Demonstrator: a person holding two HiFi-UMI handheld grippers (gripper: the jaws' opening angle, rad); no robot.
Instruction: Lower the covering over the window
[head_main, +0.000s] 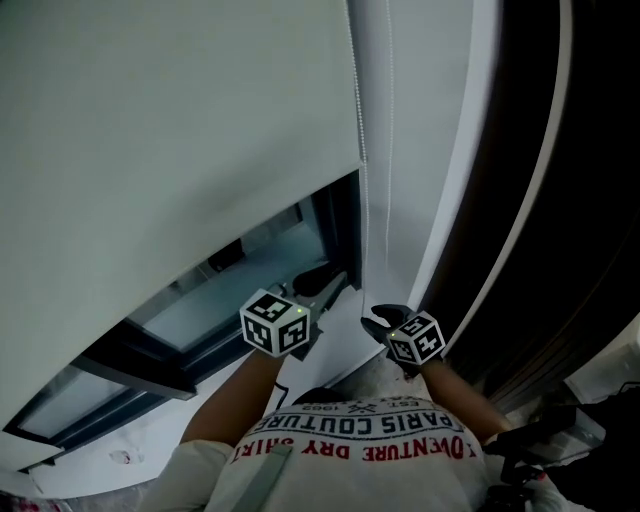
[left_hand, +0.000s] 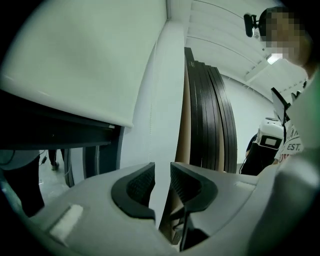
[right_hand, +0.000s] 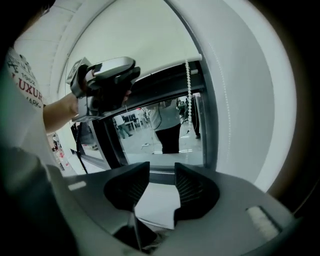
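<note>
The white roller blind (head_main: 170, 140) hangs over most of the window, and a strip of glass (head_main: 250, 270) shows under its bottom edge. A thin bead chain (head_main: 364, 150) drops along the blind's right side. My left gripper (head_main: 328, 286) is level with the glass, just left of the chain, its jaws open with nothing between them. My right gripper (head_main: 378, 322) is lower and just right of the chain, also open and empty. The right gripper view shows the chain (right_hand: 189, 85), the blind (right_hand: 145, 35) and the left gripper (right_hand: 107, 80). In the left gripper view the blind's bottom bar (left_hand: 65, 107) is at upper left.
Dark panels (head_main: 560, 200) lean against the wall to the right, also seen in the left gripper view (left_hand: 215, 115). The white window sill (head_main: 335, 350) runs under both grippers. A person (right_hand: 167, 130) stands beyond the glass. Dark equipment (head_main: 550, 435) sits at lower right.
</note>
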